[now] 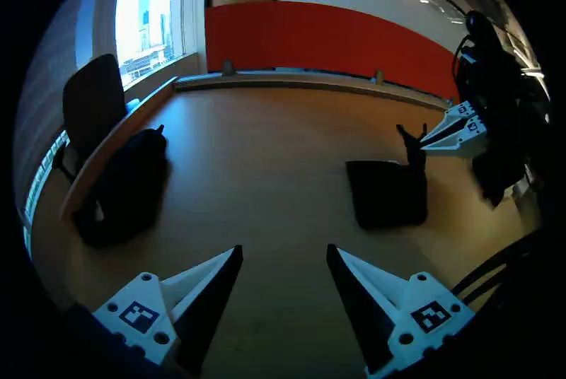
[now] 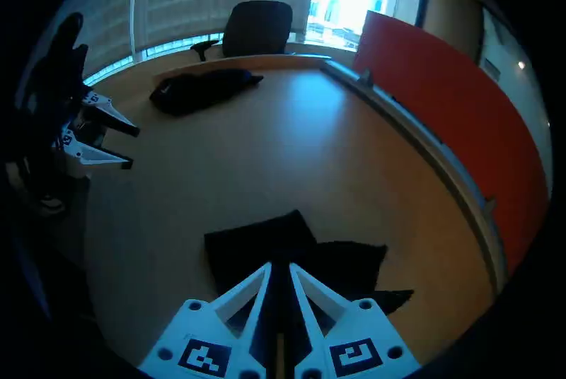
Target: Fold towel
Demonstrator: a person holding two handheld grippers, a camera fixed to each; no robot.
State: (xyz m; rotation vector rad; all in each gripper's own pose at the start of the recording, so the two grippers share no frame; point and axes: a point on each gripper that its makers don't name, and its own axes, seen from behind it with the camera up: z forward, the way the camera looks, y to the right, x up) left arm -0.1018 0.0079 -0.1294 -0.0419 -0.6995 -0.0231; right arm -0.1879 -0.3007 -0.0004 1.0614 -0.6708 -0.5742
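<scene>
The towel (image 2: 283, 237) is a dark cloth lying flat on the wooden counter (image 2: 283, 146), toward the side bounded by the red partition (image 2: 453, 124). In the right gripper view it lies right under the camera, a roughly squared part to the left and a looser flap spreading right. In the left gripper view the towel (image 1: 388, 194) shows as a dark rectangle to the right of centre.

The right tongs (image 2: 281, 269) are over the towel with the fingers drawn close, only a narrow slit between them. The slit shows dark cloth, but whether the fingers are pinching it cannot be told. In the left gripper view the right tongs (image 1: 412, 135) meet the towel's far edge, tips pointing down at it, held by a person in dark sleeves (image 1: 495, 96).

The left tongs (image 1: 283, 248) are spread wide with nothing between them, over bare counter (image 1: 283, 153) and well apart from the towel. In the right gripper view the left tongs (image 2: 133, 148) sit at the left edge, fingers splayed, clear of everything.

Farther off, a black bag (image 1: 124, 188) lies on the counter near its curved edge, a dark office chair (image 1: 92, 103) behind it. A bright window (image 1: 145, 18) is beyond the chair.
</scene>
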